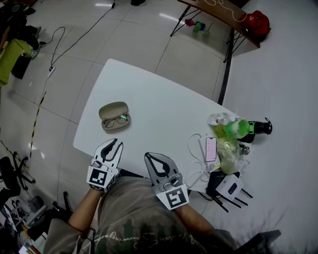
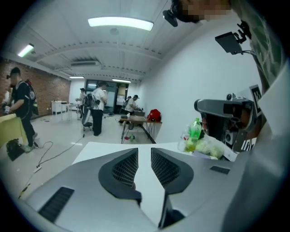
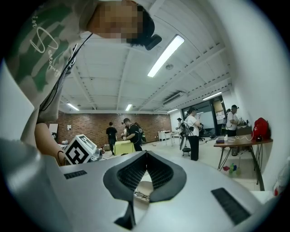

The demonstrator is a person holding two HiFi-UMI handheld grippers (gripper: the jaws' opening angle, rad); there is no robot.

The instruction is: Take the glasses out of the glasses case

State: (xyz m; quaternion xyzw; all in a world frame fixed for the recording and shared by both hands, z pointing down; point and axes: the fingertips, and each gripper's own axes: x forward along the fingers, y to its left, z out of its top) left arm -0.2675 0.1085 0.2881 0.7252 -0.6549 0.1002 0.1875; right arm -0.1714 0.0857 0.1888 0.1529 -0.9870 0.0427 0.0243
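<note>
An open beige glasses case (image 1: 114,115) lies on the white table (image 1: 159,109) toward its left end, with dark-rimmed glasses (image 1: 118,120) resting inside. My left gripper (image 1: 113,144) hovers at the near table edge just below the case, apart from it. Its jaws stand a little apart with nothing between them (image 2: 144,149). My right gripper (image 1: 149,156) is to the right of it, also at the near edge, with its jaws shut and empty (image 3: 146,154). In the right gripper view the case with the glasses (image 3: 141,195) shows under the closed tips.
At the table's right end lie a green bottle (image 1: 237,128), a pink phone (image 1: 211,149), white cables (image 1: 196,144), a plastic bag (image 1: 229,151) and black devices (image 1: 226,186). A second table (image 1: 223,15) stands beyond. Several people stand far off in the room.
</note>
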